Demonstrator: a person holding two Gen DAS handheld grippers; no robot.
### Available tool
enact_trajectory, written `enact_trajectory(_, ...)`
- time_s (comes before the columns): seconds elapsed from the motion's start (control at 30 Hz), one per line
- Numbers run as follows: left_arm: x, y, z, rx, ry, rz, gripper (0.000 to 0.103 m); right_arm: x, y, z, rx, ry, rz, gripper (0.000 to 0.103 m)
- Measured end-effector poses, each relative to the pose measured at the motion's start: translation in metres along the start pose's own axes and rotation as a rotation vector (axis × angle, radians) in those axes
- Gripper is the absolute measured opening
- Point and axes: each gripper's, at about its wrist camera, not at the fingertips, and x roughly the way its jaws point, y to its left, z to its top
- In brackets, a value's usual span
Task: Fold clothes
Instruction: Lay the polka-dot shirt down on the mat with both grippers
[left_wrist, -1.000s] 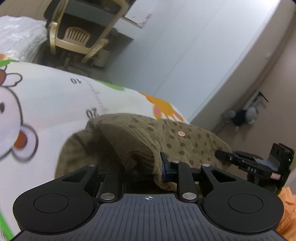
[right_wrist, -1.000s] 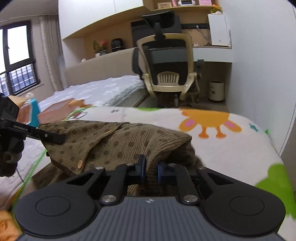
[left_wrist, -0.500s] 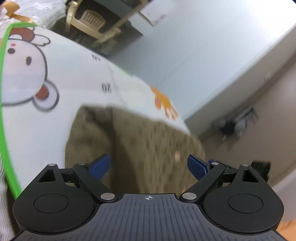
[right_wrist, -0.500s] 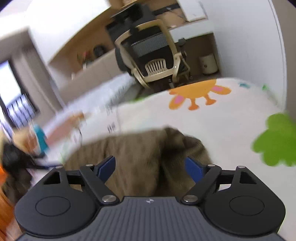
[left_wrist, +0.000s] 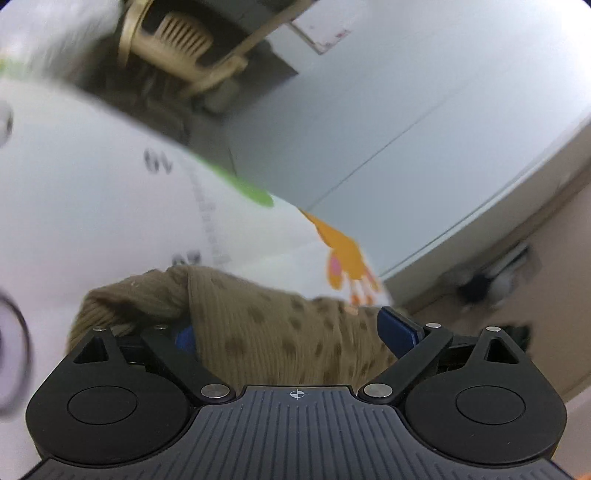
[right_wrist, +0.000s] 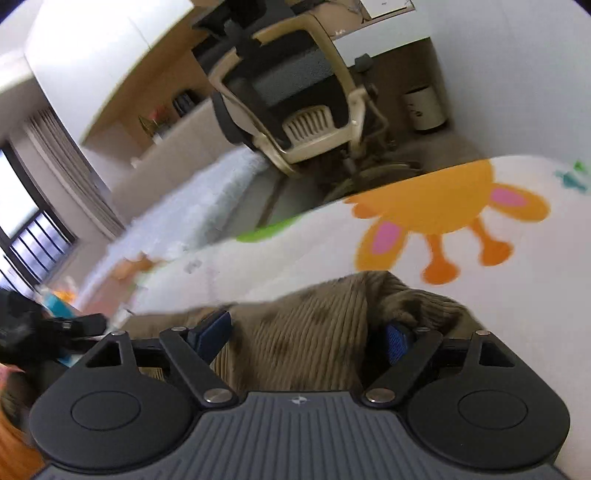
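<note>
Lying on the white play mat (left_wrist: 92, 206) was a brown cardigan (left_wrist: 266, 332) with darker spots, made of ribbed cloth and bunched up in soft folds. The left gripper (left_wrist: 291, 334) hung low over it with its two blue pads spread wide apart, one on each side of the cloth, and it was not pinching anything. One blue pad (left_wrist: 397, 328) showed clearly on the right side, while the other was half tucked behind a fold. The right gripper (right_wrist: 303, 334) was just the same, with its fingers opened wide over the cardigan (right_wrist: 306, 332) and nothing squeezed between them. A fold of the cloth sat in the gap between its pads, but the pads did not press on it. From the right wrist view the other tool (right_wrist: 55, 328) showed as a dark, blurry shape at the far left. The mat (right_wrist: 258, 266) had an orange cartoon animal (right_wrist: 436, 218) with pink ears printed near the cardigan, and some numbers along a ruler line. Behind the mat stood an office chair (right_wrist: 295, 92) with a cream frame and a dark back. A small round bin (right_wrist: 424, 107) stood by the white wall.
</note>
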Motion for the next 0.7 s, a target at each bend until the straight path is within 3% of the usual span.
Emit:
enact_trajectory(0.1,-0.018,-0.015,-0.012,0.16,0.034,0.077,0.097,-0.019,0.005,-0.008,-0.127,0.006,-0.113,0.086)
enact_trajectory(0.13,-0.027,-0.019,-0.017,0.209,0.031,0.089,0.098,-0.031,0.009,-0.012,-0.186,-0.01,-0.159,0.091)
enact_trajectory(0.23,-0.054,-0.033,-0.025,0.287,-0.033,0.037,0.1,-0.062,0.026,-0.021,-0.338,-0.078,-0.263,0.101)
enact_trajectory(0.37,-0.027,-0.051,-0.025,0.293,-0.078,-0.073,0.103,-0.056,0.065,-0.023,-0.437,-0.146,-0.189,0.103)
enact_trajectory(0.47,0.004,-0.042,-0.044,0.26,-0.04,-0.03,0.103,-0.014,0.084,-0.031,-0.455,-0.086,-0.137,0.103)
enact_trajectory(0.53,0.021,-0.034,-0.061,0.241,-0.018,0.009,0.103,0.019,0.081,-0.045,-0.432,0.002,-0.177,0.103)
enact_trajectory(0.7,0.029,-0.041,-0.09,0.339,-0.034,0.101,0.103,0.019,0.073,-0.048,-0.345,0.052,-0.165,0.103)
